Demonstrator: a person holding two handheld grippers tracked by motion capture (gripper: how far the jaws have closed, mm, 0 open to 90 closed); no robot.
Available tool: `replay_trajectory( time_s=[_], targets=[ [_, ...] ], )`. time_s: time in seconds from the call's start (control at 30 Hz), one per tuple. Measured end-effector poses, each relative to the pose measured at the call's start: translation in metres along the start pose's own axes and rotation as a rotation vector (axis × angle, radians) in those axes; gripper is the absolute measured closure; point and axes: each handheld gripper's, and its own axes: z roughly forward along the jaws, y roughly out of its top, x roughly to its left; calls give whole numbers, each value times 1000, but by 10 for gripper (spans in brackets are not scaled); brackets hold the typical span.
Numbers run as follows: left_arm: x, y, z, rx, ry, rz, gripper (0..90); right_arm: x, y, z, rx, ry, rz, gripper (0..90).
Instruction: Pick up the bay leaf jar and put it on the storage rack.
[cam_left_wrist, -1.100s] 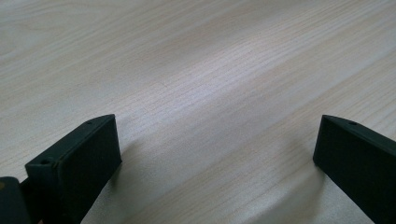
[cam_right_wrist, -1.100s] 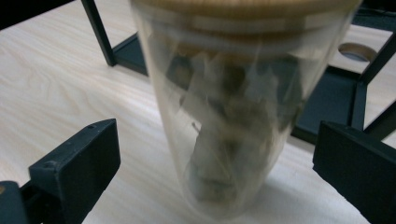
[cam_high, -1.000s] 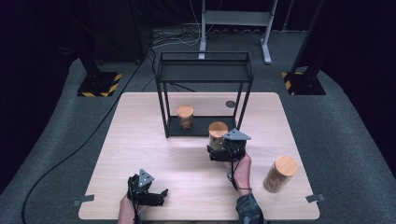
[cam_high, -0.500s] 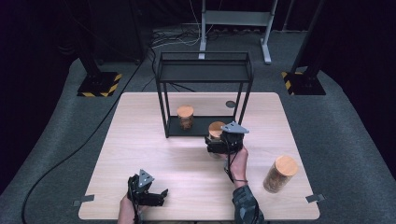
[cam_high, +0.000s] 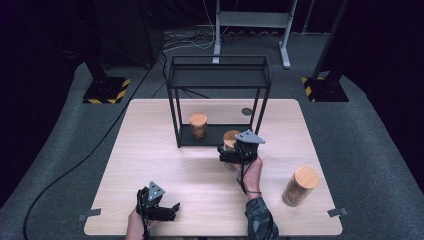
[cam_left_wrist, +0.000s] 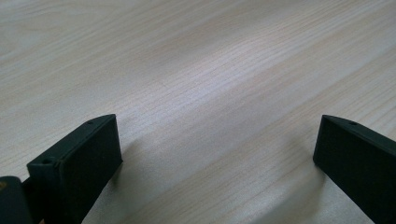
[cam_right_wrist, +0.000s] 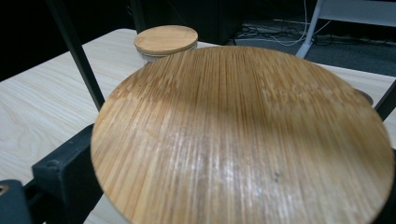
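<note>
Right claw (cam_high: 231, 154) grips upright jar (cam_right_wrist: 243, 135), shelf rack (cam_high: 218, 87) just ahead; left claw (cam_high: 170, 209) gapes empty on desk (cam_high: 150, 145).

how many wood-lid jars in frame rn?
3. One jar on the rack's lower shelf; one held in the right tongs at the shelf's front edge; one standing on the table's right side. None seem hidden.

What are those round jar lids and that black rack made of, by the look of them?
The lid in the right gripper looks like bamboo or a similar wood: fine parallel grain strips, honey-brown, with a faint sheen. The lid on the jar in the rack matches in colour. The rack looks like thin metal bars painted matt black, though the pictures cannot confirm that.
</note>
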Motion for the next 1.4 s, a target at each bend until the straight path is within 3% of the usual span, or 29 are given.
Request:
replay_trajectory(
  time_s=[0.13,0.2,0.33,0.63,0.93,1.4],
  targets=[
    [0,0,0,0,0,0,2,0,-2,-1,-16,-5,-1,84],
    [0,0,0,0,0,0,2,-2,-3,-3,-33,-7,4,177],
    [0,0,0,-2,0,-2,2,-3,-4,-5,-33,13,12,229],
    [0,0,0,-1,2,-4,2,-2,-5,-9,-39,-13,-9,246],
    [0,0,0,0,-1,1,2,-5,-5,-12,-60,-34,7,248],
    [0,0,0,1,-1,1,2,-3,7,-10,-57,-34,-17,249]
  ],
)
